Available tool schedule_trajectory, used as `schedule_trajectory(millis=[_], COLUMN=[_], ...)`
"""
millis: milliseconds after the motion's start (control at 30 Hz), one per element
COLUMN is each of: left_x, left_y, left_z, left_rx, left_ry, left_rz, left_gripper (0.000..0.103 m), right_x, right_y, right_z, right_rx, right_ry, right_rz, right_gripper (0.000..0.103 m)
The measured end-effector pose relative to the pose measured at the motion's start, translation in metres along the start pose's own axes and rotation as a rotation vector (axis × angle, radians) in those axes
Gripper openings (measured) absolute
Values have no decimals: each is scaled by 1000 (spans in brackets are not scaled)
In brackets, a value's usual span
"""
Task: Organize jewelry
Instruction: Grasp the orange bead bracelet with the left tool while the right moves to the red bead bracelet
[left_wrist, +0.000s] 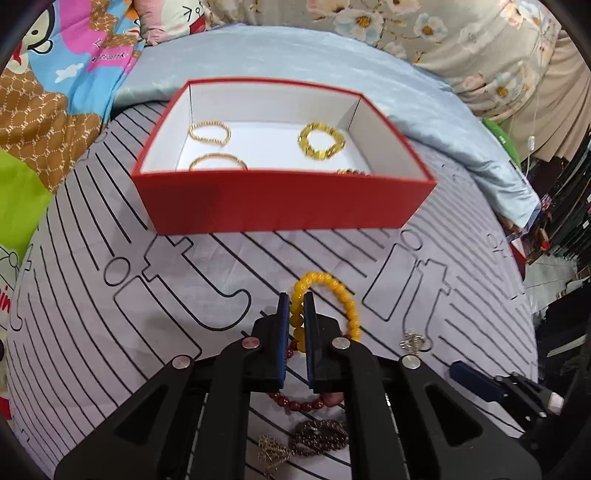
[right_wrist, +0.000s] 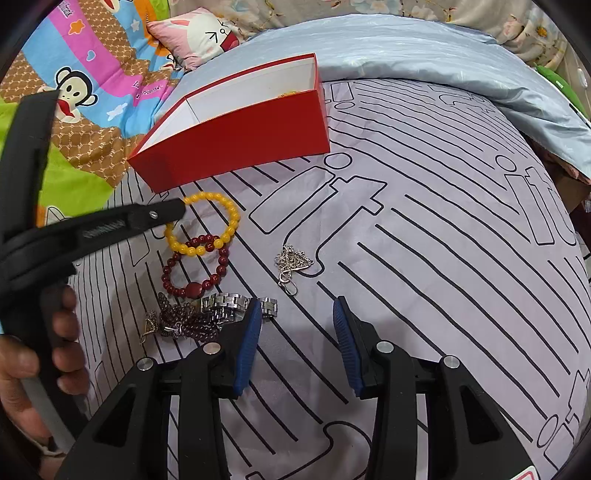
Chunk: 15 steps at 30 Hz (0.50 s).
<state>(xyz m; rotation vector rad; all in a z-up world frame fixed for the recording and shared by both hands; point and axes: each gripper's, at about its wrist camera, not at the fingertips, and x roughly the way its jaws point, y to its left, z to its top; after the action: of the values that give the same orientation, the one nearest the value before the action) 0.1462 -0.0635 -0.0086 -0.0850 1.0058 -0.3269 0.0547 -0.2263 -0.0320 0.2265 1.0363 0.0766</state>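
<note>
My left gripper (left_wrist: 296, 301) is shut on the yellow bead bracelet (left_wrist: 341, 295), which lies on the striped bedsheet in front of the red box (left_wrist: 284, 201). The right wrist view shows this gripper (right_wrist: 177, 212) at the bracelet (right_wrist: 229, 210). The box holds two thin gold bracelets (left_wrist: 209, 133), a chunky yellow bracelet (left_wrist: 321, 139) and part of another piece. A dark red bead bracelet (right_wrist: 195, 269), a silver necklace (right_wrist: 291, 262), a metal watch band (right_wrist: 229, 303) and a purple bead strand (right_wrist: 188, 321) lie on the sheet. My right gripper (right_wrist: 297, 308) is open and empty beside the watch band.
The striped sheet (right_wrist: 424, 240) covers a bed. A light blue quilt (left_wrist: 295, 55) lies behind the box. A cartoon-print cover (right_wrist: 92, 74) and a pink pillow (right_wrist: 195, 33) are at the far left. The bed edge drops off at the right.
</note>
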Motion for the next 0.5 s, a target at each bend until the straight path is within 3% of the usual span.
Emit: schedule_trajectory(millis=[267, 500], left_x=[-41, -42], left_y=[13, 37], left_z=[1, -9], left_rx=[-36, -78], left_ry=[-57, -29], left_rz=[-3, 33], left_gripper=[7, 7], right_x=[-5, -1], right_y=[6, 29], right_z=[0, 12], right_rx=[-12, -70], right_ry=[-14, -31], right_rz=[10, 32], right_gripper=[40, 39])
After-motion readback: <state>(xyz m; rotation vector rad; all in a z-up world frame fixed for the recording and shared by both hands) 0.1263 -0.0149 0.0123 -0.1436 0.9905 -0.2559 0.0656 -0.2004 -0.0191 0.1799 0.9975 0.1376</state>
